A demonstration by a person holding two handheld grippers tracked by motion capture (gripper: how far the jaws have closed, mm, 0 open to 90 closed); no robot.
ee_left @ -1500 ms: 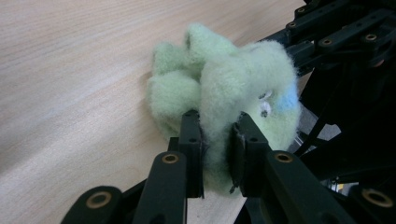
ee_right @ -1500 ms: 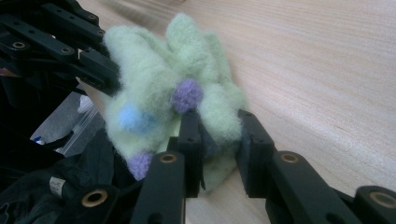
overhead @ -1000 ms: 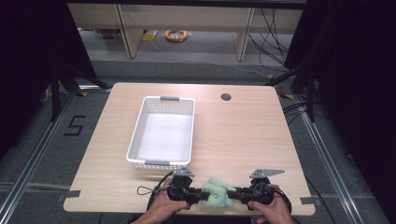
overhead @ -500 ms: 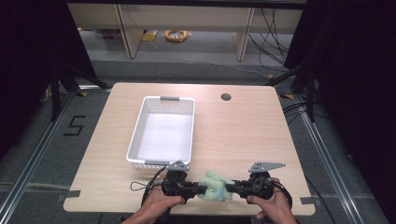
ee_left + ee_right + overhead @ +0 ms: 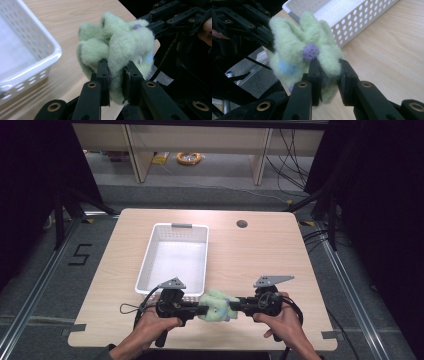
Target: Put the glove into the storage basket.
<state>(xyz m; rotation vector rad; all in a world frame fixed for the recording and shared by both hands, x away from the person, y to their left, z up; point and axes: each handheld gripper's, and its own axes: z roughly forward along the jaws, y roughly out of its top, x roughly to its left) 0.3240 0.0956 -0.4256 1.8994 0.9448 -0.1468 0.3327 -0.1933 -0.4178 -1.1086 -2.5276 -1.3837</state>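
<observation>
Clamping the green fuzzy cloth between them, both grippers' jaws hold it just beside the white basket.

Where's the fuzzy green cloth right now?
In the high view, the green cloth hangs between the left hand-held gripper and right hand-held gripper, both shut on it, just in front of the white basket.

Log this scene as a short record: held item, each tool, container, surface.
held item: fluffy green sock, purple and blue dots, bunched
left tool: shut on the sock's left end
right tool: shut on its right end
container: white perforated basket, just beyond the sock
surface: wooden table
</observation>
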